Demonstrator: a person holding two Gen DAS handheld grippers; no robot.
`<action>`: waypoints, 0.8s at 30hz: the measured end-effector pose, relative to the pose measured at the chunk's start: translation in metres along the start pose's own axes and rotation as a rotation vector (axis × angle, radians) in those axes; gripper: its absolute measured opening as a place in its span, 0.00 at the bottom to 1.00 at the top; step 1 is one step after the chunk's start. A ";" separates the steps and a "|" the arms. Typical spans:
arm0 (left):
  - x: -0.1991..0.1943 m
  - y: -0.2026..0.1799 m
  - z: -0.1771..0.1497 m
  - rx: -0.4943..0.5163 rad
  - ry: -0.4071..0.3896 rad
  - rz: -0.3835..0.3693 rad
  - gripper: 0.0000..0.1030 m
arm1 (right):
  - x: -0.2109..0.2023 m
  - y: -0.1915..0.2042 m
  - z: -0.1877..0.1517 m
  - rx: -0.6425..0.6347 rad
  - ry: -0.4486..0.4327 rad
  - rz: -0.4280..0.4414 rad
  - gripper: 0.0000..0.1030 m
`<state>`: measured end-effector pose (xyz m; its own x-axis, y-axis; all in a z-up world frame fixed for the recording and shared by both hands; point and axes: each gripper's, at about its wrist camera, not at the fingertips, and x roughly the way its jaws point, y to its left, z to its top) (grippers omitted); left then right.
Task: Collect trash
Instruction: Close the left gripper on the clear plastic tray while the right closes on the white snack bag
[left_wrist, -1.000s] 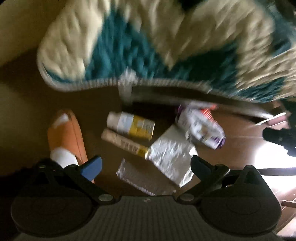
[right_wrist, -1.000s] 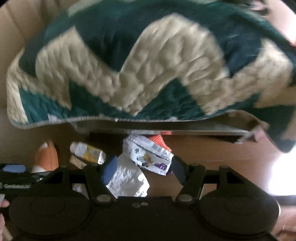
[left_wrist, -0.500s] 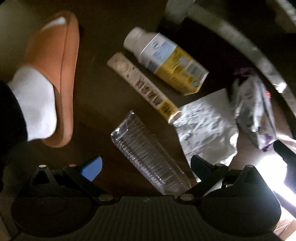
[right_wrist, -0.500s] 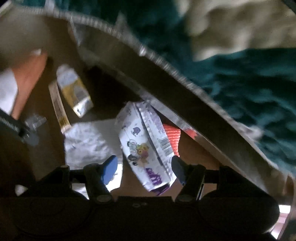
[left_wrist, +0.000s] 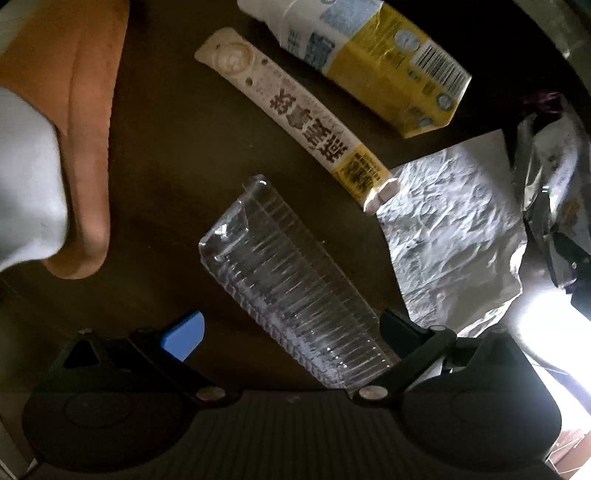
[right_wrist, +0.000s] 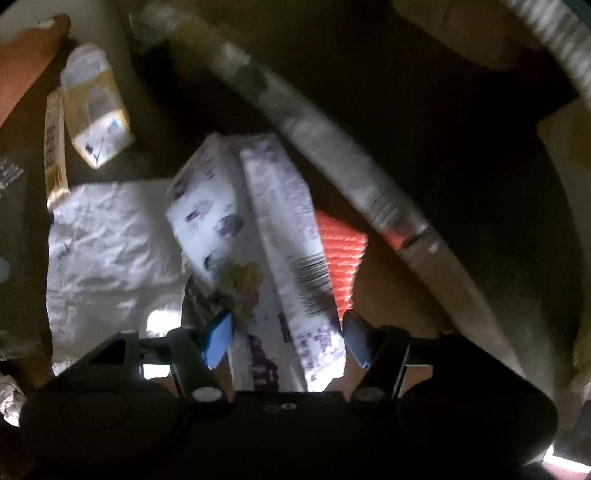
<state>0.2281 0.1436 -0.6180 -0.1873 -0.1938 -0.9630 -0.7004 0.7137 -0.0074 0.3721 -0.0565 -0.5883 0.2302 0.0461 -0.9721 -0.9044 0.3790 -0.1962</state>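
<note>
Trash lies on a dark brown floor. In the left wrist view a clear ribbed plastic tray (left_wrist: 291, 284) lies between my open left gripper's (left_wrist: 291, 330) fingers. Beyond it are a long cream wrapper (left_wrist: 295, 114), a yellow-and-white carton (left_wrist: 369, 55), crumpled foil (left_wrist: 450, 229) and a snack bag (left_wrist: 554, 173). In the right wrist view my right gripper (right_wrist: 286, 339) is open, its fingers on either side of the white-and-purple snack bag (right_wrist: 258, 240). The foil (right_wrist: 107, 251), carton (right_wrist: 92, 107) and an orange-red piece (right_wrist: 341, 258) lie around it.
A foot in a white sock and orange slipper (left_wrist: 85, 122) stands at the left of the trash. The hem of a bedspread (right_wrist: 332, 155) hangs over the floor just behind the snack bag. Bright light falls on the floor at the right (left_wrist: 546, 332).
Both grippers have dropped from the bedspread level down close to the floor. The left one now straddles the clear tray and the right one straddles the snack bag. Both stay open.
</note>
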 end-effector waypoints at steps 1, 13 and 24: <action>0.002 -0.001 0.000 0.007 0.004 0.002 0.99 | 0.000 0.003 -0.002 -0.004 -0.011 -0.003 0.62; 0.015 -0.003 0.007 -0.009 0.019 -0.037 0.43 | -0.024 0.017 -0.015 -0.033 -0.047 -0.041 0.36; -0.016 -0.009 0.002 0.026 -0.024 -0.062 0.42 | -0.073 0.021 -0.021 0.036 -0.028 -0.051 0.11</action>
<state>0.2387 0.1420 -0.6029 -0.1274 -0.2228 -0.9665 -0.6921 0.7180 -0.0742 0.3284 -0.0717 -0.5245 0.2859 0.0514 -0.9569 -0.8777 0.4148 -0.2399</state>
